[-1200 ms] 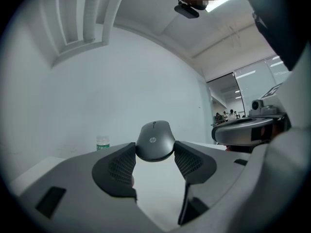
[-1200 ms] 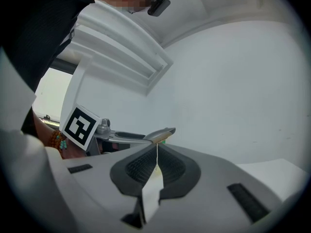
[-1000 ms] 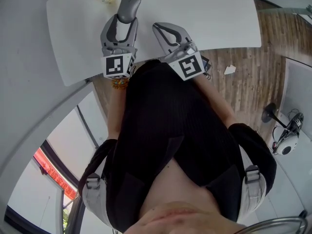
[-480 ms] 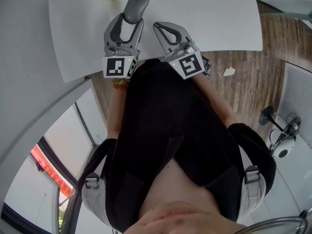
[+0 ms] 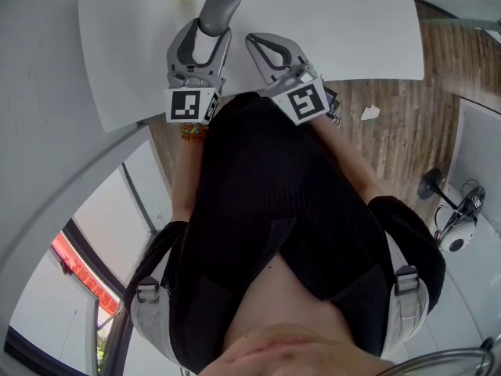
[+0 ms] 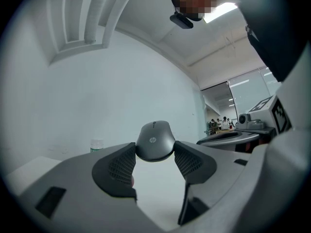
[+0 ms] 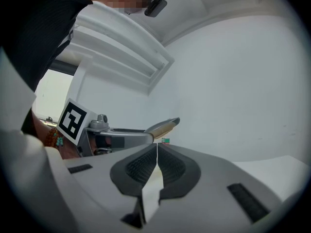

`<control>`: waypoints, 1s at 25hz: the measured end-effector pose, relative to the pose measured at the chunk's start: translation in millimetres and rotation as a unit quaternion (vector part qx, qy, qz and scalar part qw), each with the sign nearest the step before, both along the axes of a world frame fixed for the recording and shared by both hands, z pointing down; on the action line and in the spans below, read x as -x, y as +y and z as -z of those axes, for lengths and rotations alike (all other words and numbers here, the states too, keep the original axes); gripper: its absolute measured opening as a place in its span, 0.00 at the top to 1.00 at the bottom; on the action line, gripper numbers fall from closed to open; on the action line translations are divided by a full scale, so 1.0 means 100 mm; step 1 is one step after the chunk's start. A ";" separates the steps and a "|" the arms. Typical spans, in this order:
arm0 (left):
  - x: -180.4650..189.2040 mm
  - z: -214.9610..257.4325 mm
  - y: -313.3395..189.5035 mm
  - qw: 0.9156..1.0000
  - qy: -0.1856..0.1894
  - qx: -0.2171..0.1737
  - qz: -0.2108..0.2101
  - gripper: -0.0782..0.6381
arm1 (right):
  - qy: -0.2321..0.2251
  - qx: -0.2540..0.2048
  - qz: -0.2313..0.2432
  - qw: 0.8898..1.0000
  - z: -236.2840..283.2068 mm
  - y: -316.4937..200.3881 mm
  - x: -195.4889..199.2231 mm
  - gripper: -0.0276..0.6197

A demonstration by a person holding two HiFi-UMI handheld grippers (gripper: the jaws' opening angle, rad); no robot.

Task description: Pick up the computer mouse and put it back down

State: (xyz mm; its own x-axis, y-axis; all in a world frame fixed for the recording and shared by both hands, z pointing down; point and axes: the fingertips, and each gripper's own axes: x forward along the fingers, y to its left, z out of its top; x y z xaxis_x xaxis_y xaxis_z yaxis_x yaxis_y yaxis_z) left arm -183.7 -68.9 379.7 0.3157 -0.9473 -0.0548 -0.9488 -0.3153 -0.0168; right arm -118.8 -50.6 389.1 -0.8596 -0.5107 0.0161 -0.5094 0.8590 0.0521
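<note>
Over the white tabletop (image 5: 352,30), left tongs (image 6: 154,148) grip a gray mouse (image 6: 154,139); right tongs (image 7: 157,152) are closed, empty.

This looks like an office or lab workspace. A white table (image 5: 352,30) stands on a wood-plank floor (image 5: 391,131) among plain white walls (image 6: 121,91). There is a strip ceiling light (image 6: 221,11), and people (image 6: 219,123) stand far off by glass partitions (image 6: 243,93).
</note>
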 end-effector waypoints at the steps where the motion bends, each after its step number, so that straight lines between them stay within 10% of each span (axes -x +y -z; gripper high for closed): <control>1: 0.00 0.00 0.00 1.000 0.000 0.000 0.000 0.53 | -0.001 0.001 0.000 1.000 0.00 0.00 0.00 0.91; 13: -0.02 -0.20 -0.02 1.000 -0.006 0.026 -0.007 0.53 | 0.001 0.009 -0.004 1.000 -0.03 -0.01 -0.01 0.91; 25: -0.24 -1.05 0.06 0.985 -0.087 0.139 -0.050 0.53 | 0.001 0.013 -0.014 1.000 -0.08 0.01 -0.07 0.91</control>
